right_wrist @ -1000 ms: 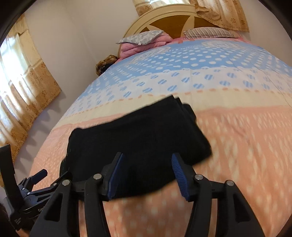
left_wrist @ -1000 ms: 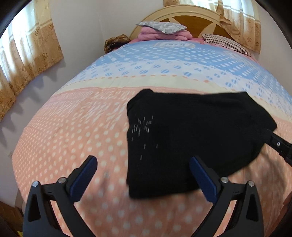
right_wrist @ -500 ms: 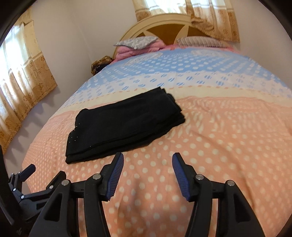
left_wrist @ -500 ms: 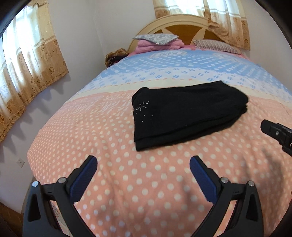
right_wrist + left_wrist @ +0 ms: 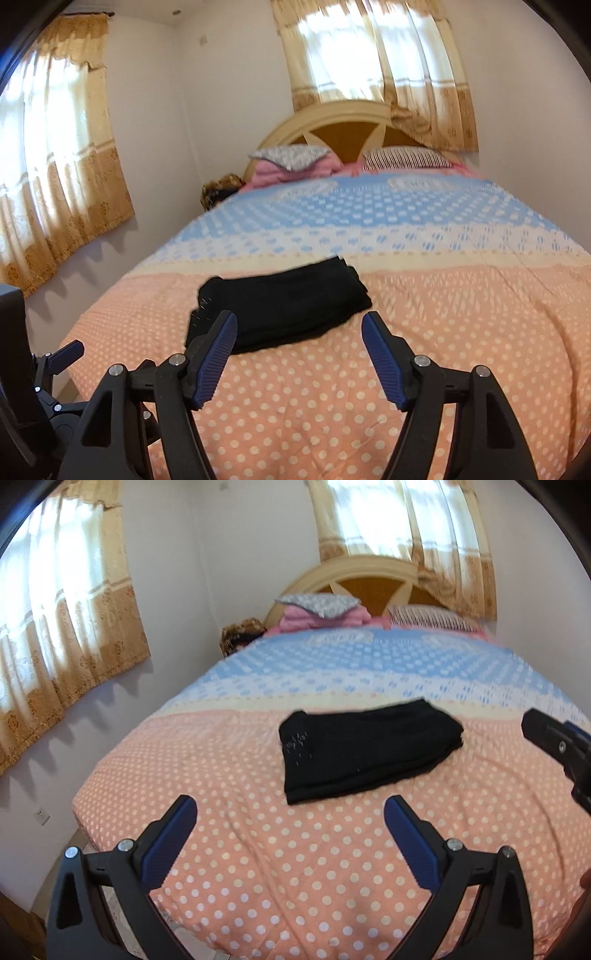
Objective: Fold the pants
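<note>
folded pants (image 5: 369, 751), far layers blurred (bedspread (image 5: 295, 867))

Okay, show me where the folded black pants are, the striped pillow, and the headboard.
folded black pants (image 5: 369, 749), left wrist view, on the middle of the top layer.
striped pillow (image 5: 406, 159), right wrist view, on the middle of its striped face.
headboard (image 5: 343, 136), right wrist view, on the brown panel under the cream arch.

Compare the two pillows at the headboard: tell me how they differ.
The grey pillow sits raised on a stack of pink bedding; the striped pillow lies low on the bed. The grey pillow has a fine speckled print, the striped pillow dark lines. Both rest against the headboard.
</note>
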A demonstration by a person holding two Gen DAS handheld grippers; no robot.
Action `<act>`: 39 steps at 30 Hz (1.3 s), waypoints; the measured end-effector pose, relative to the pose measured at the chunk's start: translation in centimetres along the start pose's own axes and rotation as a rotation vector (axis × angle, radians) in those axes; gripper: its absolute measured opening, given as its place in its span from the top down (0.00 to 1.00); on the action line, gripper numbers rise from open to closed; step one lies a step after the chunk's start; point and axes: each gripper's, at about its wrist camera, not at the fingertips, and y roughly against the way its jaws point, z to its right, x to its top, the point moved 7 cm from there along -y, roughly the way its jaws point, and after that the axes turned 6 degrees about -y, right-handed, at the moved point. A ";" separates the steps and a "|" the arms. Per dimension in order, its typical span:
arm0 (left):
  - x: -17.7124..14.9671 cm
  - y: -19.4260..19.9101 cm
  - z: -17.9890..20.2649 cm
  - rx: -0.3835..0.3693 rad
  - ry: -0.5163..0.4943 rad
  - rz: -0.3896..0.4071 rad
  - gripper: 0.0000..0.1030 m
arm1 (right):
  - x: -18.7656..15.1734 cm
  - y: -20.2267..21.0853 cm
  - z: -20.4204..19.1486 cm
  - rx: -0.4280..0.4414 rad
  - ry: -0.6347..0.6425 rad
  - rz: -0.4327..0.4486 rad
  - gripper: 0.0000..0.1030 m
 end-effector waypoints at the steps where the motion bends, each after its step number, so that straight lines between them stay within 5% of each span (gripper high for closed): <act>1: 0.0 0.3 -0.1 -0.005 0.010 0.008 0.00 | 0.1 0.5 -0.1 0.003 0.001 0.011 0.28; 16: 0.7 3.8 -0.5 -0.016 0.022 0.095 0.00 | 1.6 7.5 -1.6 -0.011 0.031 0.208 0.21; 39: 1.3 5.7 -0.2 0.012 0.009 0.135 0.00 | 1.3 8.5 -1.6 -0.011 0.020 0.222 0.20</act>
